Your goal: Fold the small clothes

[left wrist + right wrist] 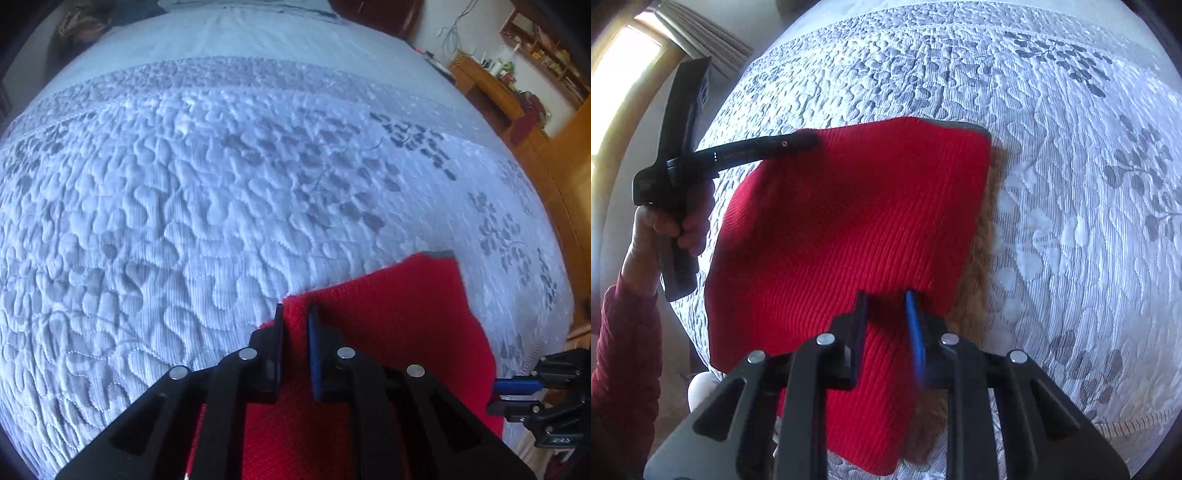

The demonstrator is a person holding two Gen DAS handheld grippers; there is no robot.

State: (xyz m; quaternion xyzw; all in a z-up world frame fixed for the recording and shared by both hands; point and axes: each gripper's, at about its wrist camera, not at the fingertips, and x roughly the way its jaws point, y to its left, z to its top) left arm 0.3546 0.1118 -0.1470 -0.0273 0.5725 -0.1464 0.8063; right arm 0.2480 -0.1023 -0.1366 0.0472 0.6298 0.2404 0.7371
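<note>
Red knit garment (pixel 849 221) lies spread on the quilted bedspread (pixel 1071 184) under both my grippers. My left gripper (pixel 297 314) pinches a raised fold at its edge; my right gripper (pixel 886 299) pinches the near edge, pointing steeply down.

Red knit garment (pixel 849 221) in right gripper (pixel 886 299)
</note>
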